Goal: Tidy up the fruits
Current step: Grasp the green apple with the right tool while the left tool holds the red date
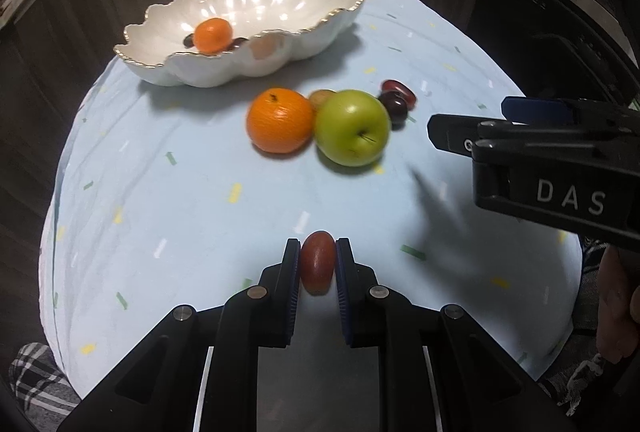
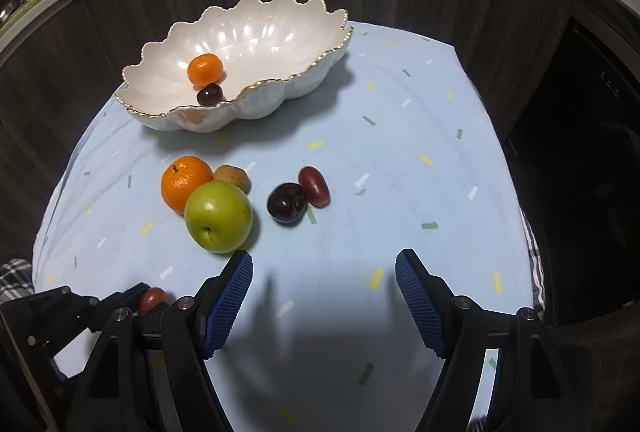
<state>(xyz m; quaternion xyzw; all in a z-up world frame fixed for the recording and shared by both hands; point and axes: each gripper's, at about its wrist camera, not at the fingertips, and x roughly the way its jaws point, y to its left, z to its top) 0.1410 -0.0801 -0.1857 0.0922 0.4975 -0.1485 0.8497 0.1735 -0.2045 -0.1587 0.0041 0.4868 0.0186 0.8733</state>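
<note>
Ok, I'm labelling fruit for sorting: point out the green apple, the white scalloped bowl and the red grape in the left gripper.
Green apple [image 2: 218,216], right wrist view, upper skin.
White scalloped bowl [image 2: 280,31], right wrist view, bare inner wall.
Red grape [image 1: 317,262], left wrist view, middle.

The left claw [image 1: 318,264] is clamped tight, the right claw [image 2: 324,272] gapes wide, both angled downward.
</note>
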